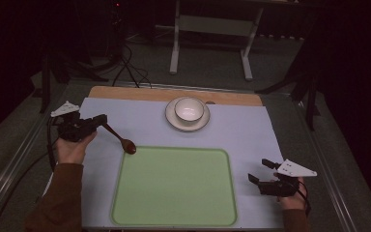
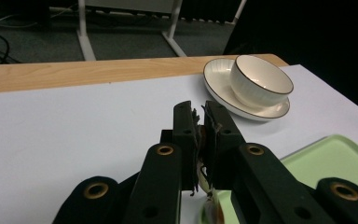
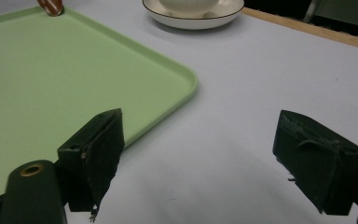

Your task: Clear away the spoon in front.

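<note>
At the left of the high view, we see the left gripper [image 1: 99, 121], held up in a hand, its jaws clamped on the handle of a dark wooden spoon [image 1: 121, 140]. The spoon's glossy oval bowl hangs at the upper left corner of a smooth green tray [image 1: 174, 220]. At lower right, the right gripper [image 1: 260, 171] rests with jaws spread wide. A cream bowl [image 1: 189, 108] sits on a saucer [image 1: 171, 119] at upper centre.

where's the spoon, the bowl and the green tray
spoon [image 1: 121, 140], high view, on its handle
bowl [image 1: 189, 109], high view, on its inner wall
green tray [image 1: 174, 186], high view, on its bare floor
</note>
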Available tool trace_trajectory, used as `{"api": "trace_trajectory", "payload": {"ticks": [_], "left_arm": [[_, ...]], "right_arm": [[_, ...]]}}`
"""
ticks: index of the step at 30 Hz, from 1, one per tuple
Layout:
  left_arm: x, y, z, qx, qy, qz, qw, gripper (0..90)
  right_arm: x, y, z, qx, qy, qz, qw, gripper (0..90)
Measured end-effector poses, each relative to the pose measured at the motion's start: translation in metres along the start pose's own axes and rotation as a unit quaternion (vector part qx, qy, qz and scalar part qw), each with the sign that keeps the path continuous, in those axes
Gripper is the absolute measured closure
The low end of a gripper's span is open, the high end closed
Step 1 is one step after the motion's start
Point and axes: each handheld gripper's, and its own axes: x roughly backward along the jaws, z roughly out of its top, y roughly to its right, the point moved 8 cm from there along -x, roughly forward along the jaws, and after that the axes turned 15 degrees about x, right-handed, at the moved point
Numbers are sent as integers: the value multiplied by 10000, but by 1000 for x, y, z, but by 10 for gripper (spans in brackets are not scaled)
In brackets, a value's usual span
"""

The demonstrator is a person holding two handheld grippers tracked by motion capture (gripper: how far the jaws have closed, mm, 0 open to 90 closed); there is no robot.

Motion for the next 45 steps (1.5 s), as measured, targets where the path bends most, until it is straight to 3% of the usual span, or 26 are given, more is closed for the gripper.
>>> {"api": "trace_trajectory", "payload": {"ticks": [11,19,28,32,33,36,37,38,42,45], "left_arm": [[17,19,-6,-294,-171,-156,9993,839],[22,21,-14,-222,-415,-222,9986,839],[31,35,-34,-284,-802,-436,9954,838],[29,33,-35,-303,-864,-365,9951,836],[22,27,-32,-356,-864,-122,9956,831],[10,21,-30,-334,-794,32,9963,821],[10,21,-30,-334,-794,32,9963,817],[-5,18,-31,-295,-818,58,9962,814],[-30,15,-41,-240,-1047,18,9942,796],[-41,17,-48,-225,-1130,-76,9933,793]], "right_arm": [[0,0,0,-2,-3,1,10000,162],[0,0,0,-2,-10,-10,10000,162],[0,0,0,4,-13,-5,10000,162],[0,0,0,1,-20,-9,10000,162],[-1,0,0,1,-27,-6,10000,162],[-1,0,-1,-2,-41,0,10000,162],[-1,0,-1,-1,-49,2,10000,162],[-1,-1,-1,-1,-47,4,10000,162],[0,0,-1,0,-34,-11,10000,162],[0,0,-1,-5,-33,-7,10000,162]]}}
